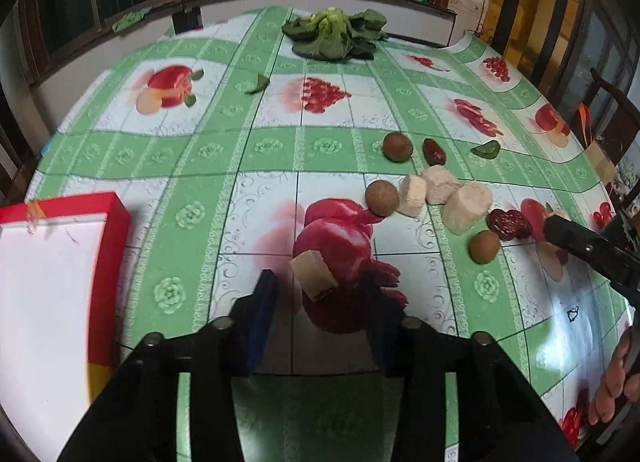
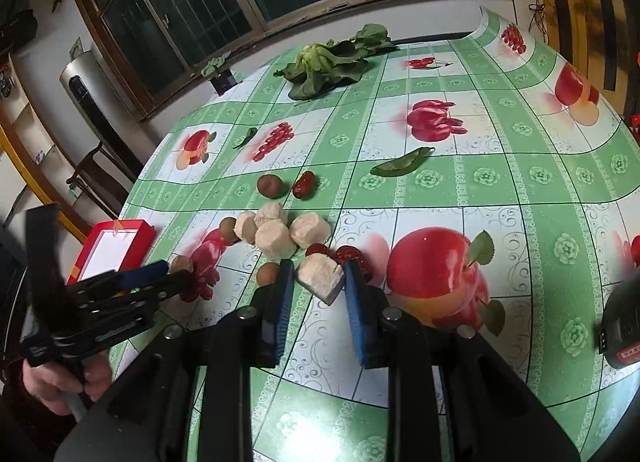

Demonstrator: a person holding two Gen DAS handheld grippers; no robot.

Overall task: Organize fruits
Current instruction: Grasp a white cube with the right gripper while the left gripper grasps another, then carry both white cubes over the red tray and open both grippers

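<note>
My left gripper (image 1: 318, 282) is open around a tan cut chunk (image 1: 314, 275) that lies between its blue pads; whether a pad touches it I cannot tell. It also shows in the right wrist view (image 2: 176, 274). My right gripper (image 2: 316, 276) is shut on a pale cut chunk (image 2: 322, 276). Several pale chunks (image 2: 276, 236), brown round fruits (image 2: 270, 185) and red dates (image 2: 304, 184) lie in a cluster on the table, also seen in the left wrist view (image 1: 440, 184). A red-rimmed white box (image 1: 52, 262) stands at the left.
A leafy green vegetable (image 1: 336, 36) lies at the table's far side. Green pods (image 2: 400, 162) and a small leaf (image 1: 258, 84) lie loose on the fruit-print tablecloth (image 1: 200, 154). A chair (image 2: 100, 174) stands beyond the left edge. A dark device (image 2: 622, 326) sits at the right.
</note>
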